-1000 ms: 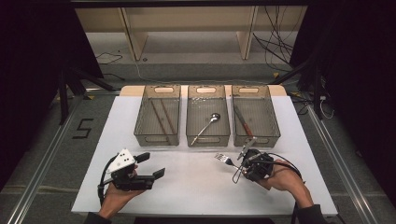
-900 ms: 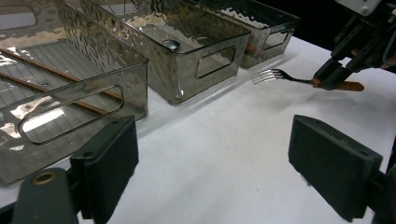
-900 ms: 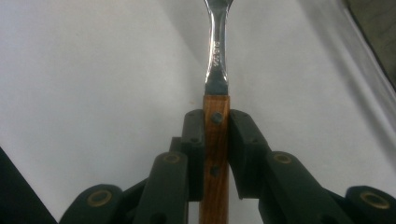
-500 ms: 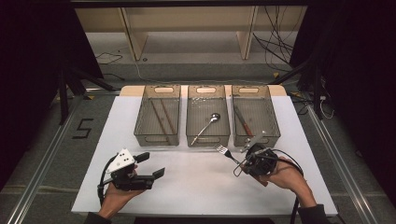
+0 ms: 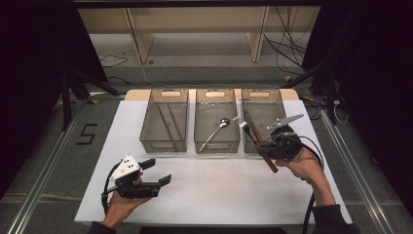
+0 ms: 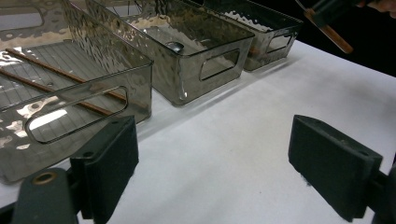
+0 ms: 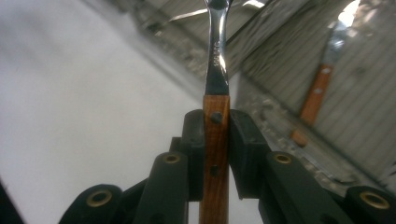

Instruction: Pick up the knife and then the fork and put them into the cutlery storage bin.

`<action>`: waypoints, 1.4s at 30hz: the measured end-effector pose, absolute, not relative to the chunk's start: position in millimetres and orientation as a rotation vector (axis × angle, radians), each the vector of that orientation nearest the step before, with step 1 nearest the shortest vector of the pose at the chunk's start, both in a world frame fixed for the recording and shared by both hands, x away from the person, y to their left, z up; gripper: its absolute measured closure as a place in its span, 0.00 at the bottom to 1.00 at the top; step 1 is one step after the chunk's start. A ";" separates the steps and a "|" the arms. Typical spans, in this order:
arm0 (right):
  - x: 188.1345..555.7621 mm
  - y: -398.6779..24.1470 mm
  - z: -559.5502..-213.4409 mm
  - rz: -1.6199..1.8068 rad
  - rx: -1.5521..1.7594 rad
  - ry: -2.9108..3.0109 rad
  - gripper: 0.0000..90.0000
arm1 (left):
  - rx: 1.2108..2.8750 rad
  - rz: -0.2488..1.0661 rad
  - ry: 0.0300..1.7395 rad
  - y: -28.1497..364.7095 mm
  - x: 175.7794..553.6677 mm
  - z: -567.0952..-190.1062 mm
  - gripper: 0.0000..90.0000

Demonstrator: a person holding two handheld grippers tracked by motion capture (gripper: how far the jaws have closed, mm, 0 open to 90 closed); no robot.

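**A:** Why hold the fork (image 5: 255, 139) by its wooden handle?

**B:** I clamp the right gripper (image 5: 277, 145) on the handle so the tines stay free and point away. In the right gripper view the fingers (image 7: 245, 144) pinch the wood from both sides, clenched on it, with the steel neck running straight out ahead.

**A:** Where is it now?

**B:** Off the table (image 5: 219, 190), at about four o'clock from the middle bin (image 5: 217, 122), over the near left corner of the right bin (image 5: 263, 117).

**A:** Why that bin?

**B:** My guess is sorting by kind. The left bin (image 5: 164, 122) has chopsticks (image 5: 168, 122), the middle one a spoon (image 5: 214, 132), and the right one a wooden-handled knife (image 7: 320, 91), which matches the fork's handle.

**A:** And the left gripper (image 5: 157, 173)?

**B:** I rest it at seven o'clock on the table, fingers (image 6: 334, 163) released wide with nothing between them, parked clear of the bins.
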State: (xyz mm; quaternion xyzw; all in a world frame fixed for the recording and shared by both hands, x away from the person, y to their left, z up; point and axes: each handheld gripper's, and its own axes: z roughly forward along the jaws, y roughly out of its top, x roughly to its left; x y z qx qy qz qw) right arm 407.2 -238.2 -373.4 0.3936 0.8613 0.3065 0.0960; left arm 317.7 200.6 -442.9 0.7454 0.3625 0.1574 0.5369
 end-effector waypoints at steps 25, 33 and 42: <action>513.7 -253.1 -372.0 0.819 1.555 2.297 0.86 | 1.748 0.378 0.865 202.9 317.5 -442.0 0.17; 524.8 -257.8 -384.3 0.758 1.617 2.287 0.86 | 1.750 0.377 0.863 202.7 317.6 -442.0 0.17; 528.1 -256.5 -393.3 0.704 1.653 2.301 0.78 | 1.752 0.374 0.864 202.3 317.3 -441.9 0.17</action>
